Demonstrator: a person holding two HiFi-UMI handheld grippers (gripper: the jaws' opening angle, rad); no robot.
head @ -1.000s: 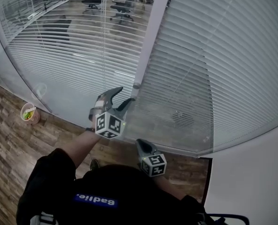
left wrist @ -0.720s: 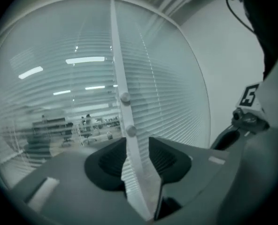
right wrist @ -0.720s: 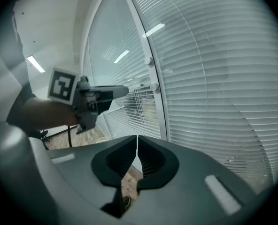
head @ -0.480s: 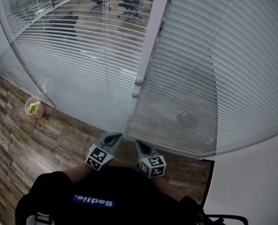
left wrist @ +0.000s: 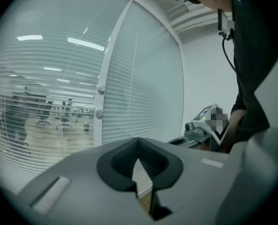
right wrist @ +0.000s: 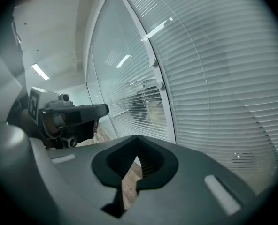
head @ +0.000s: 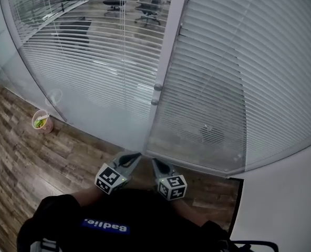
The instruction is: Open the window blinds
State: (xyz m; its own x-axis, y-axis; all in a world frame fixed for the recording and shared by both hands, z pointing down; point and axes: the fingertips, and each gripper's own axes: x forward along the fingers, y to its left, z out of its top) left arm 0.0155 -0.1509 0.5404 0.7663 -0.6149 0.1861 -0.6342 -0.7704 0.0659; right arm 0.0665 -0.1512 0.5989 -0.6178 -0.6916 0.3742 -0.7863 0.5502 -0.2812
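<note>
White slatted blinds (head: 92, 62) hang behind glass panels; through the left panel's slats I see an office, while the right panel's slats (head: 239, 77) look flat and opaque. On the pale upright frame between them sit two small round knobs (head: 155, 87) (left wrist: 101, 89) (right wrist: 152, 63). My left gripper (head: 137, 154) (left wrist: 138, 139) is held low in front of my body, shut and empty, pointing at the base of the frame. Beside it, my right gripper (head: 155, 160) (right wrist: 138, 138) also points at the glass, shut on nothing. Neither touches the blinds or the knobs.
A small round bin (head: 42, 121) with green contents stands on the wood floor (head: 19, 156) by the glass at left. A white wall (head: 287, 193) closes the right side. Office chairs (head: 147, 10) stand beyond the glass.
The left gripper was raised and open near the knobs a second ago. It has dropped back towards my body and shut. The right gripper has barely moved.
</note>
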